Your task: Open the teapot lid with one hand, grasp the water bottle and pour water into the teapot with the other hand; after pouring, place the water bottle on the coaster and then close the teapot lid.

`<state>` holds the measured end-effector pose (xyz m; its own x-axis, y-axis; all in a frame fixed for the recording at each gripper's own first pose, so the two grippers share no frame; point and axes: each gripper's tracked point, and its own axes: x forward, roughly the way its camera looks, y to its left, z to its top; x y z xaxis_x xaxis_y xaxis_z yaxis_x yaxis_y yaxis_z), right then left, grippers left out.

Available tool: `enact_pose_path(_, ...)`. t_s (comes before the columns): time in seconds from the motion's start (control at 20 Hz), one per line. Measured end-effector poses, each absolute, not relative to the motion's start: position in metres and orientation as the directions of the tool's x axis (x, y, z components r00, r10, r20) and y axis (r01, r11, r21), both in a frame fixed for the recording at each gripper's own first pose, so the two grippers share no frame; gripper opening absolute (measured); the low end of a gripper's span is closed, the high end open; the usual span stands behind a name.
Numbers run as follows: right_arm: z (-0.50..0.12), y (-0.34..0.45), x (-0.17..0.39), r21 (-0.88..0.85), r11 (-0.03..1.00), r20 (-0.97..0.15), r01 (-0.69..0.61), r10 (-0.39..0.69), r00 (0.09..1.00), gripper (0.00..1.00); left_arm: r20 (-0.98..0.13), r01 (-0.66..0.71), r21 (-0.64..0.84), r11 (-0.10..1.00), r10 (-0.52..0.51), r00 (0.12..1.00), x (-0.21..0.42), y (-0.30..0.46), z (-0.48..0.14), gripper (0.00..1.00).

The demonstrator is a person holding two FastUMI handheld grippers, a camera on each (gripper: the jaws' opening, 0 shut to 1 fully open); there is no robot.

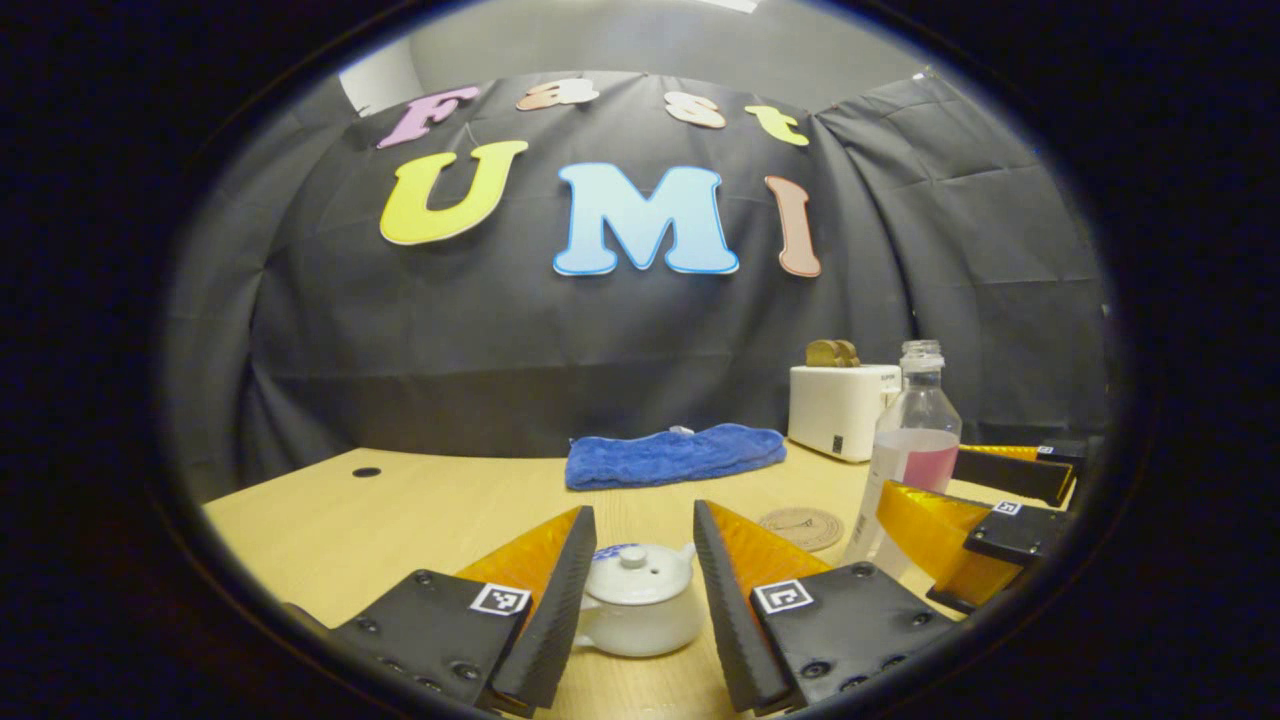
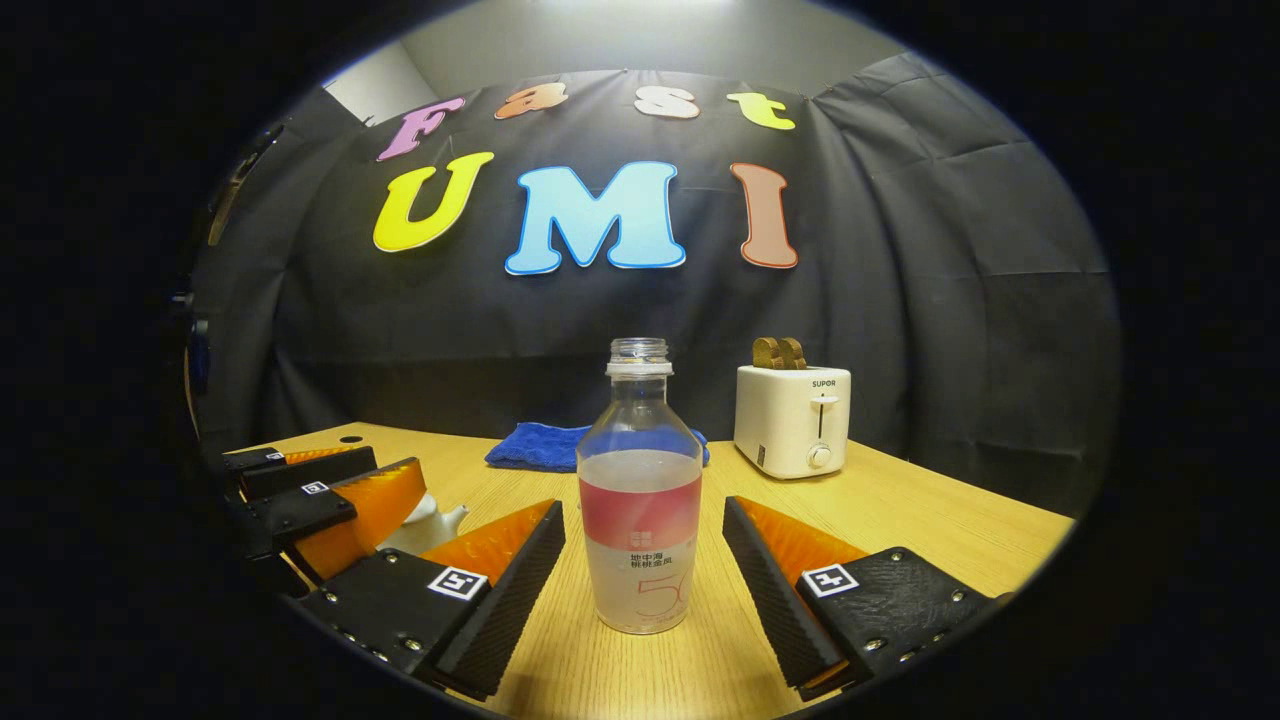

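Note:
A small white teapot [image 1: 640,610] with its knobbed lid [image 1: 632,560] on sits on the wooden table between the fingers of my open left gripper [image 1: 643,515], which do not touch it. To its right stands an uncapped clear water bottle [image 1: 915,440] with a pink label, part full. In the right gripper view the bottle [image 2: 640,500] stands upright between the spread fingers of my open right gripper [image 2: 642,508], with gaps on both sides. A round cork coaster [image 1: 801,527] lies between teapot and bottle. The teapot [image 2: 425,525] is half hidden behind the left gripper [image 2: 398,468].
A folded blue towel [image 1: 675,455] lies at the back of the table [image 1: 400,520]. A white toaster [image 1: 840,405] holding brown slices stands at the back right, behind the bottle. A small dark hole [image 1: 366,471] marks the far left of the tabletop.

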<state>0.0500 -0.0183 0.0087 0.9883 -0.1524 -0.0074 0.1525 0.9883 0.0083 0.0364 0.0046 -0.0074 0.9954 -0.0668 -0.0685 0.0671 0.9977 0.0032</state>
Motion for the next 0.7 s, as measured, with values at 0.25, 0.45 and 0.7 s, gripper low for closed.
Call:
enact_pose_path(0.25, 0.008, -0.018, 0.05, 0.01, 0.989, -0.007, 0.147, -0.147, 0.989, 0.98, -0.153, 0.064, -0.024, 0.998, -0.067, 0.986, 0.037, 0.005, -0.017, 0.68)
enact_pose_path(0.45, 0.008, -0.018, 0.051, 0.009, 0.99, -0.011, 0.142, -0.142, 0.99, 0.98, -0.178, 0.033, 0.018, 0.999, -0.03, 0.984, 0.043, 0.01, -0.023, 0.57)
enact_pose_path(0.7, 0.009, -0.018, 0.05, 0.008, 0.99, -0.011, 0.142, -0.142, 0.99, 0.98, -0.181, 0.025, 0.02, 0.999, -0.021, 0.983, 0.047, 0.015, -0.027, 0.53)
